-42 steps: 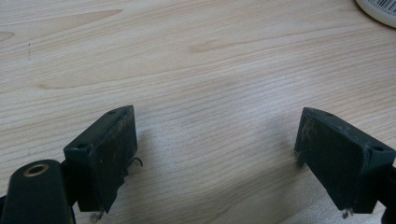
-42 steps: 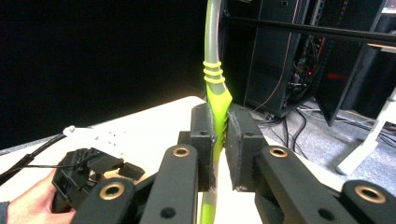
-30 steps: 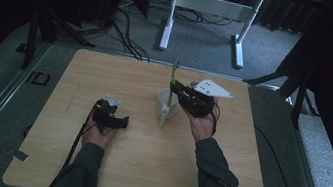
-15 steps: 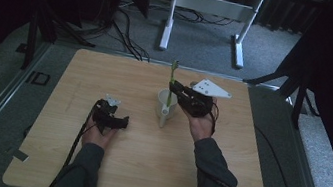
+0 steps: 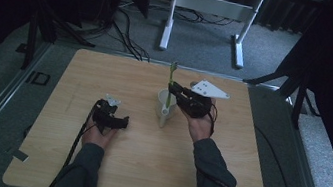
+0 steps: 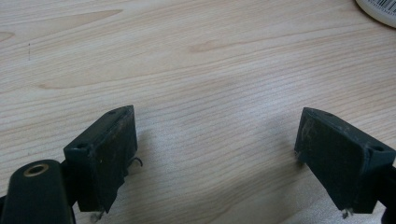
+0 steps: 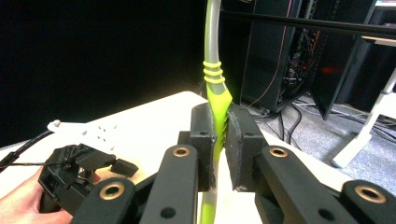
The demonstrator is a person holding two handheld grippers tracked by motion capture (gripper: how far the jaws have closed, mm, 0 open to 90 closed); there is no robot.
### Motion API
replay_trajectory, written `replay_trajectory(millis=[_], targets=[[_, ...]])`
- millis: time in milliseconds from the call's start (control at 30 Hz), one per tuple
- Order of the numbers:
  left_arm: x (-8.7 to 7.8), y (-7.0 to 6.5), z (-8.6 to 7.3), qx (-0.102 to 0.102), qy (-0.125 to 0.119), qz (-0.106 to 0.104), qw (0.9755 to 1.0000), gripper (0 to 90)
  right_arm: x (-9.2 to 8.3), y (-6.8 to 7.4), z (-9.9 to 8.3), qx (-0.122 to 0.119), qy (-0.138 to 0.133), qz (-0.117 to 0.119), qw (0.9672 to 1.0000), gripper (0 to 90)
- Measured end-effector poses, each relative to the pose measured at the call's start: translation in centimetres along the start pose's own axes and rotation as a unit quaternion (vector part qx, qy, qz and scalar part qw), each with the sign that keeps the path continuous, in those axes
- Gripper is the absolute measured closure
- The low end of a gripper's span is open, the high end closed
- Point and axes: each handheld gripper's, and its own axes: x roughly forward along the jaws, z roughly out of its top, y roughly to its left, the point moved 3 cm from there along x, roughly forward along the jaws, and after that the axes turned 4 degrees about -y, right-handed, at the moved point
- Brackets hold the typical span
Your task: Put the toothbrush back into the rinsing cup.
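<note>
The right tongs were clenched on a green-handled utensil, its handle pinched between the two pads, as was confirmed in the right gripper view. The utensil was held upright, its long axis running vertically, with the lower end inside a white cup and the upper end rising well above the rim; which kind of utensil it was could not be determined. The cup stood near the middle of the wooden worktop, slightly toward the far edge, just beside the right tongs on the side toward the left edge. The left tongs were released, with the jaws spread wide and nothing between them, only bare worktop being seen past them in the left gripper view. The left tongs rested on the worktop, apart from the cup, on its left-edge side and nearer the near edge. The right hand was judged the nearer to both objects. A straight move along the vertical axis was judged necessary for the utensil, so that the cup's rim would not be struck and the cup tipped.
</note>
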Motion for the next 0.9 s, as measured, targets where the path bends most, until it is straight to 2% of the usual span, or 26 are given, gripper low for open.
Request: replay_trajectory(millis=[900], targets=[[0.0,0.0,0.0,0.000,0.000,0.000,1.0000,13.4,0.4,0.2,-1.4,-0.004,0.016,0.004,0.9999,81.7]])
